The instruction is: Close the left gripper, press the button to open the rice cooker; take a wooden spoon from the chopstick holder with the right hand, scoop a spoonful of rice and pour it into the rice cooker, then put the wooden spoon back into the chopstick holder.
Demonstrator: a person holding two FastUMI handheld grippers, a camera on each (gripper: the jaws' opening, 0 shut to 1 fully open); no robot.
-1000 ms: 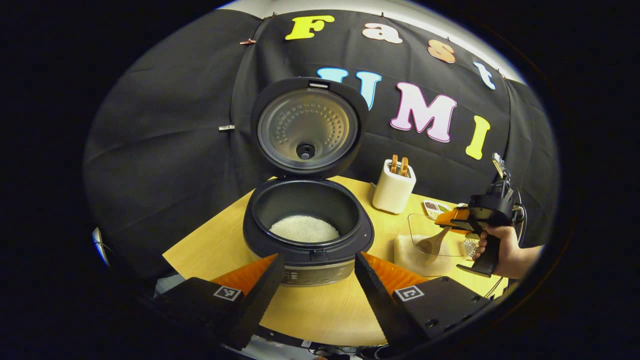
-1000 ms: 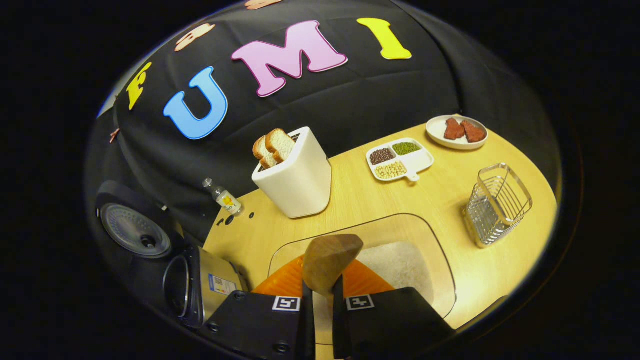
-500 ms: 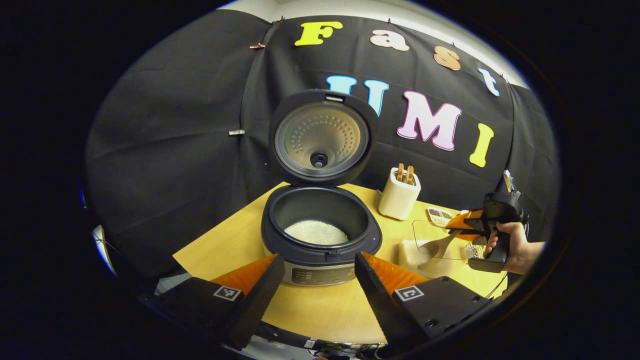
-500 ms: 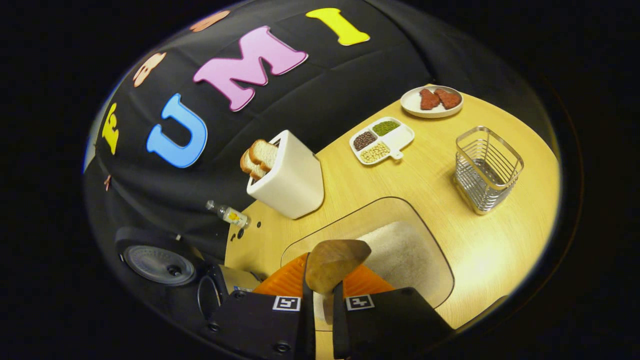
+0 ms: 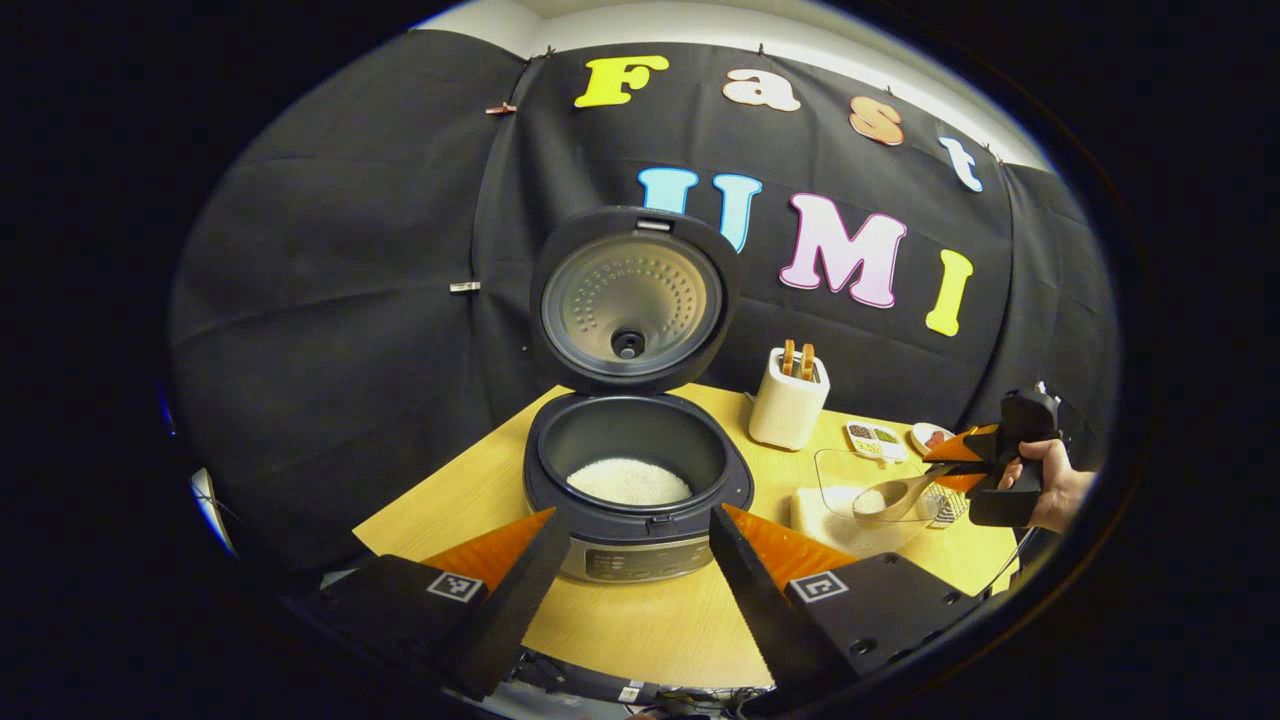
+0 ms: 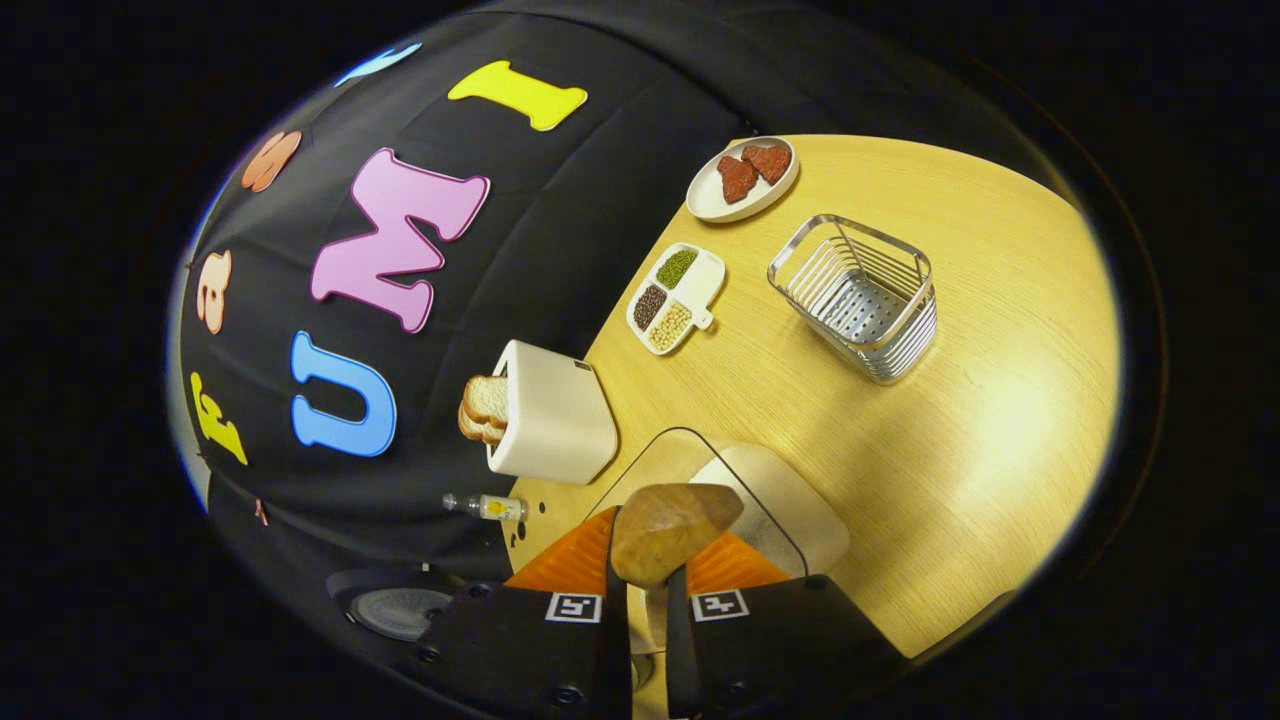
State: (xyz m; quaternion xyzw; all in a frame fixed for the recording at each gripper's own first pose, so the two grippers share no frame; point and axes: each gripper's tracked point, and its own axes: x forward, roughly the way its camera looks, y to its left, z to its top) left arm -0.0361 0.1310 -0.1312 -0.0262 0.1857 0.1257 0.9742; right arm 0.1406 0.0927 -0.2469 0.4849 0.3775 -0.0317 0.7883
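The dark rice cooker [image 5: 640, 500] stands open in the left gripper view, lid [image 5: 628, 300] upright, with white rice [image 5: 628, 482] in its pot. My left gripper [image 5: 632, 520] hangs open just in front of it, holding nothing. At the far right a hand [image 5: 1052, 490] holds my right gripper [image 5: 965, 460], shut on the wooden spoon [image 5: 890, 497]. The spoon carries rice above the clear rice container [image 5: 850, 480]. In the right gripper view the spoon's bowl [image 6: 672, 518] sticks out past my right gripper [image 6: 648, 585]. The wire chopstick holder [image 6: 860, 295] stands empty beyond it.
A white toaster [image 6: 550, 420] with bread slices stands by the wall. A small bottle [image 6: 487, 507] lies near it. A divided dish of beans [image 6: 675, 300] and a plate of meat pieces [image 6: 742, 178] sit at the back. The rice container [image 6: 770, 495] lies just below the spoon.
The right gripper has risen and rolled, lifting the spoon with rice out of the container. The left gripper has drawn back a little from the cooker and stayed open.
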